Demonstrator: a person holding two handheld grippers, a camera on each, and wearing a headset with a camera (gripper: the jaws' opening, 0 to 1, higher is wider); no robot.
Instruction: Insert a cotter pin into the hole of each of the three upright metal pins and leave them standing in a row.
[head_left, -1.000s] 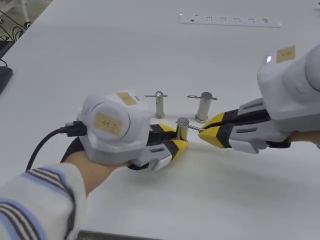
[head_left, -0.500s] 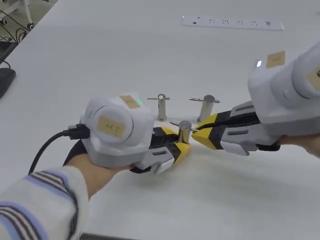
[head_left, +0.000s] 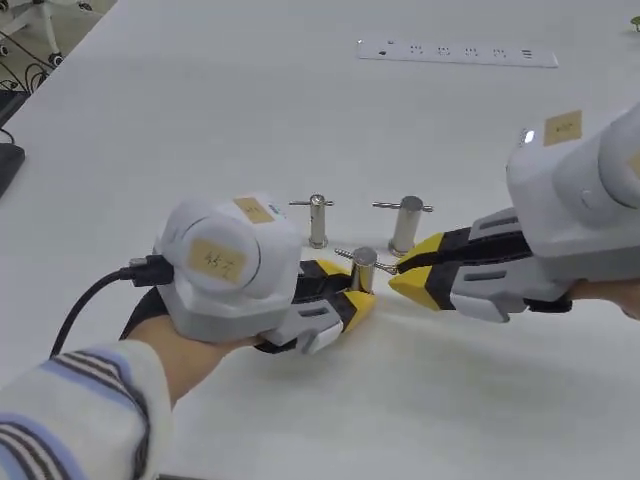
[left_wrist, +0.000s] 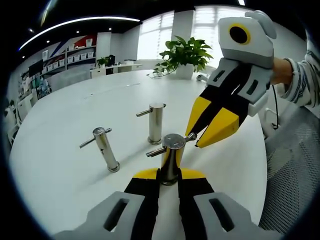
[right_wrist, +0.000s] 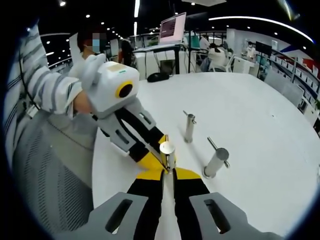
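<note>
Since a second ago the cotter pin (head_left: 349, 255) has gone on through the near pin (head_left: 364, 268): its tip now sticks out on the side away from the right claw (head_left: 398, 272), where before it was only entering.

The left claw (head_left: 358, 296) is clenched on the near pin's lower shaft. In the left gripper view its jaws flank the shaft closely just above the worktop (head_left: 200, 120). That low grip looks chosen to keep the pin upright and stop it from turning or sliding under the sideways push, while leaving the drilled head free.

The right claw comes in level with that head, and its yellow tips seem to be nipped on the cotter pin's looped end. Holding the very end lets the wire run straight along the hole's line.

Beyond the near pin stand the left far pin (head_left: 318, 220) and the right far pin (head_left: 405, 222), each already carrying a cross wire near its top. They are upright and well apart from both claws, so this looks like the last of the three insertions.

The near pin sits in front of the gap between those two, not yet in line with them. Judging by that, once both claws let go it may need a nudge back to make the row. A power strip (head_left: 455, 52) lies far beyond the near pin.
</note>
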